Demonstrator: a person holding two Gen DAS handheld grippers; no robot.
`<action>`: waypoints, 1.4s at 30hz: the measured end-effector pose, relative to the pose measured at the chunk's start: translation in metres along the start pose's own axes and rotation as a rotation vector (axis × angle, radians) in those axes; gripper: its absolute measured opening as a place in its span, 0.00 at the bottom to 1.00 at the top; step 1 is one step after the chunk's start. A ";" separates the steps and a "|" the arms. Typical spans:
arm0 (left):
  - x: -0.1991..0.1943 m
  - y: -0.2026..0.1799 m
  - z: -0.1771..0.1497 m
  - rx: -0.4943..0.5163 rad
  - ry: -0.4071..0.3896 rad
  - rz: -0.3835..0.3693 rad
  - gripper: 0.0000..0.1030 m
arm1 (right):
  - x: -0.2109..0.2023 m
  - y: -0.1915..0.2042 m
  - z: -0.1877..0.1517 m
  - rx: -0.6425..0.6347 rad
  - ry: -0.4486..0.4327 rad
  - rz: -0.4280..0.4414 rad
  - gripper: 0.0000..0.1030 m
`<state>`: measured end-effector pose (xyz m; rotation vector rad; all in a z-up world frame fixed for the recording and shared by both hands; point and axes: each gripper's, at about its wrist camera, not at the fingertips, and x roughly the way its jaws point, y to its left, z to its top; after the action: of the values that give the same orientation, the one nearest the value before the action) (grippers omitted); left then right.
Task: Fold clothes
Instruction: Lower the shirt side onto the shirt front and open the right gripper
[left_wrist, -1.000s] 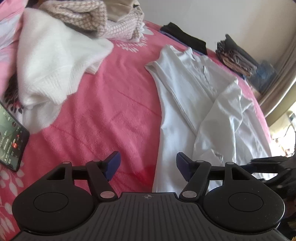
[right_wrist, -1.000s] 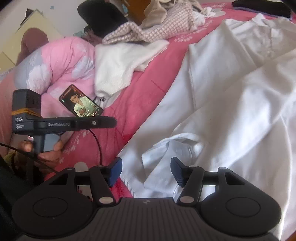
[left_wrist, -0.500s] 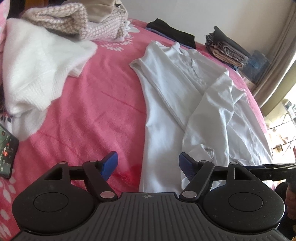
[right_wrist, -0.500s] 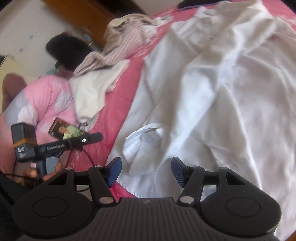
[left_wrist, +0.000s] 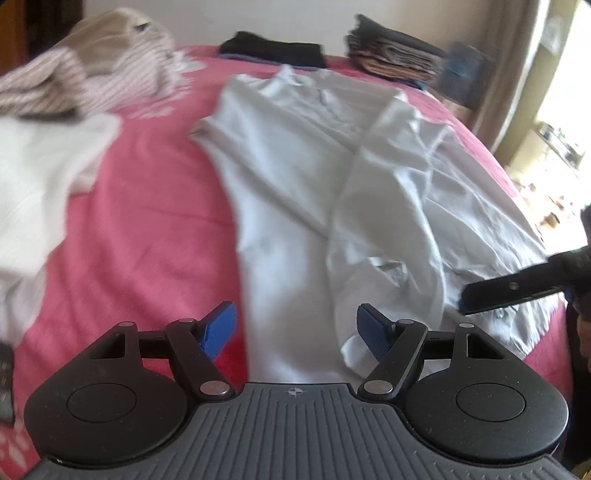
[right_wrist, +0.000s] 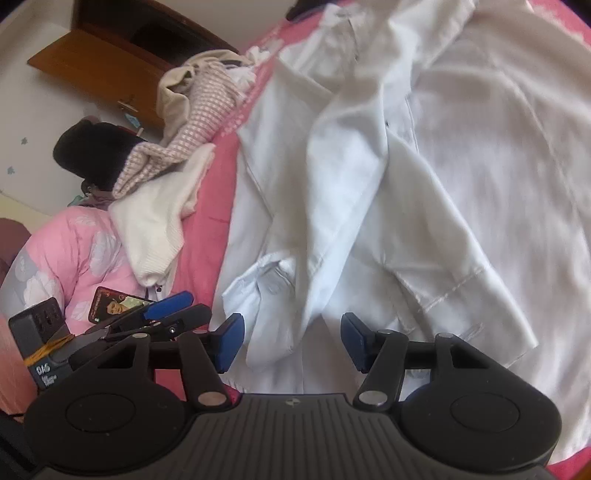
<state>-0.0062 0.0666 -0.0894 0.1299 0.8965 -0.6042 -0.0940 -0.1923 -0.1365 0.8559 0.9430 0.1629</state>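
A white long-sleeved shirt (left_wrist: 295, 184) lies spread on the pink bed cover (left_wrist: 155, 229), collar far away, one sleeve folded across its front with the cuff (left_wrist: 388, 269) near the hem. My left gripper (left_wrist: 297, 330) is open above the shirt's near hem, and no cloth is pinched by its blue pads. In the right wrist view the shirt (right_wrist: 424, 166) fills the middle and right. My right gripper (right_wrist: 291, 341) hangs open over the hem beside the cuff (right_wrist: 269, 280). The left gripper (right_wrist: 162, 310) shows close at its left.
A white sweater (right_wrist: 155, 229) and a checked garment (right_wrist: 192, 122) are heaped at the left of the bed, near a pink flowered quilt (right_wrist: 74, 251) and a phone (right_wrist: 114, 304). Folded dark clothes (left_wrist: 273, 51) and a striped stack (left_wrist: 395, 59) sit at the far edge.
Both grippers rolled and shifted over the shirt's near hem. The shirt now sits centred in the left view, with the phone almost out of it. The two grippers have come closer together.
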 end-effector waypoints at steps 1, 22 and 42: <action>0.003 -0.003 0.001 0.015 0.002 -0.006 0.69 | 0.002 -0.001 0.000 0.008 0.003 -0.002 0.59; 0.008 -0.040 -0.016 0.334 -0.038 -0.084 0.55 | 0.018 0.081 -0.026 -0.673 0.040 -0.172 0.49; 0.022 0.005 -0.004 -0.030 -0.036 -0.101 0.17 | 0.071 0.109 -0.035 -0.815 0.067 -0.253 0.44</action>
<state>0.0041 0.0630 -0.1093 0.0466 0.8804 -0.6846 -0.0532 -0.0658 -0.1160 -0.0202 0.9270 0.3280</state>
